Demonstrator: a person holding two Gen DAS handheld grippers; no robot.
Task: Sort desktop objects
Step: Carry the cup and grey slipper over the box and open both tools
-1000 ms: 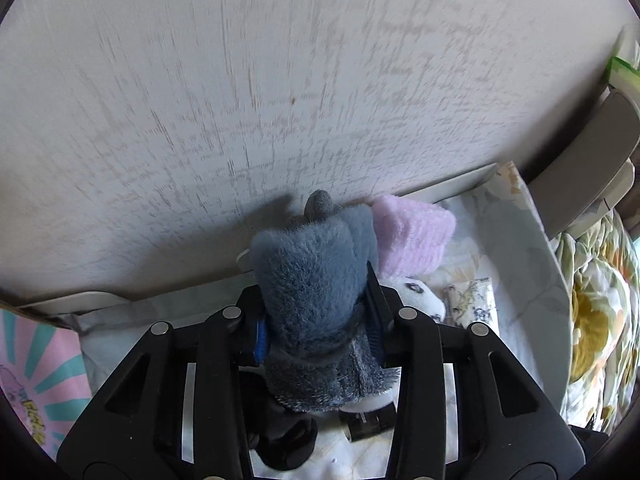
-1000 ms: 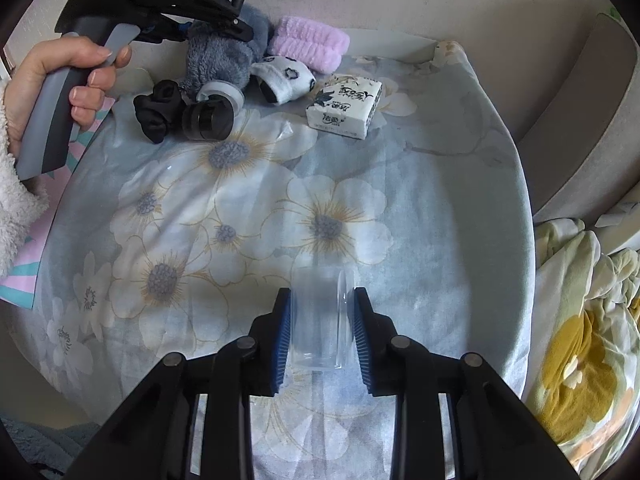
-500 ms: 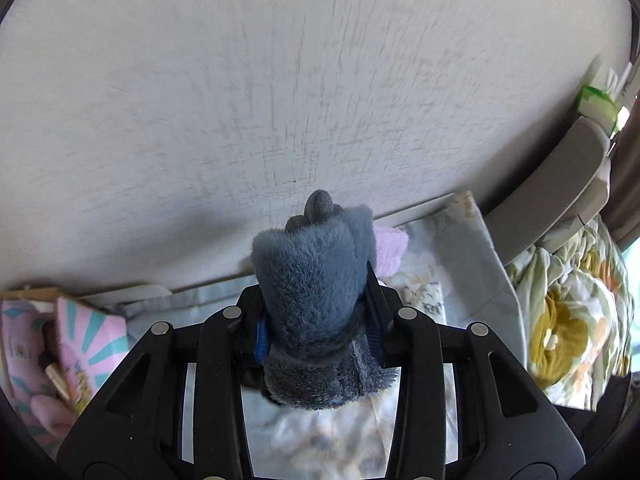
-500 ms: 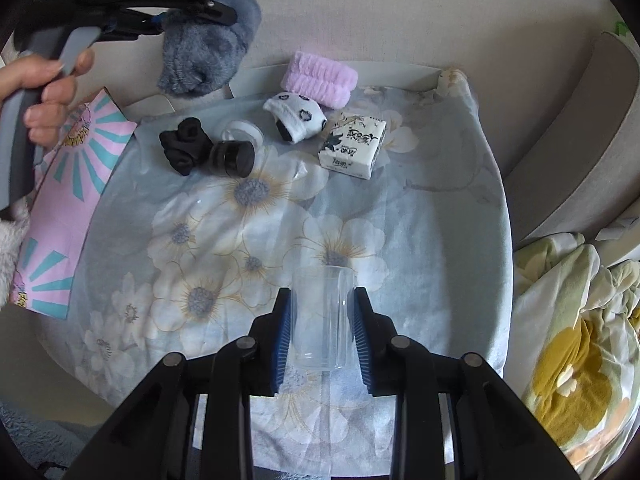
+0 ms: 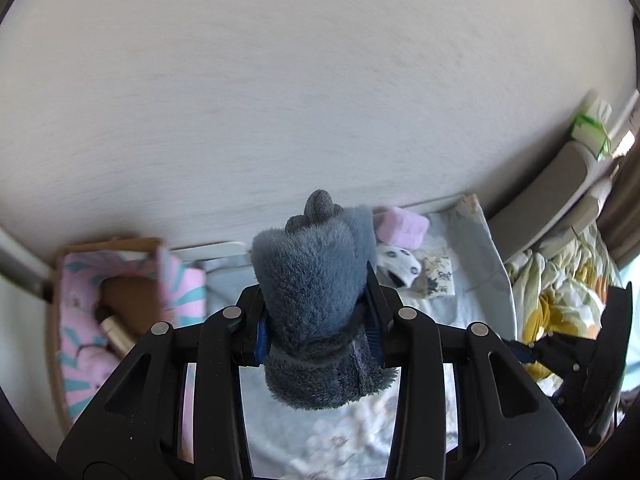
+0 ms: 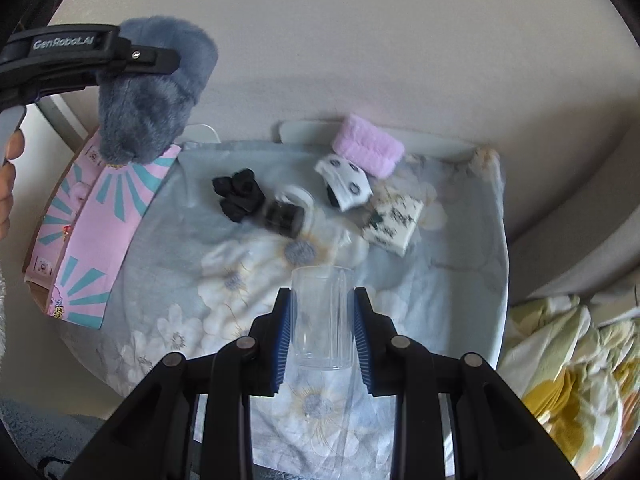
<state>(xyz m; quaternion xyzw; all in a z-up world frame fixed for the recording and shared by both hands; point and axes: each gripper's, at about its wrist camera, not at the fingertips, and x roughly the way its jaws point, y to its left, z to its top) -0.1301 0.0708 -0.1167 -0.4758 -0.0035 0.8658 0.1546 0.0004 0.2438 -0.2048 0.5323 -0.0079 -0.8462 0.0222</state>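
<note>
Left tongs (image 5: 316, 312) were raised, jaws clamped on a fuzzy grey item (image 5: 314, 280). Right tongs (image 6: 322, 324) were closed against a clear glass (image 6: 322, 316). Bare fingers (image 6: 8, 168), apparently the left hand's, gripped the handle.

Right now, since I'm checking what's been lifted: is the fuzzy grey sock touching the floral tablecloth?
Apart. The right wrist view shows the grey sock clamped in the left gripper, hanging above the pink box, clear of the tablecloth.
</note>
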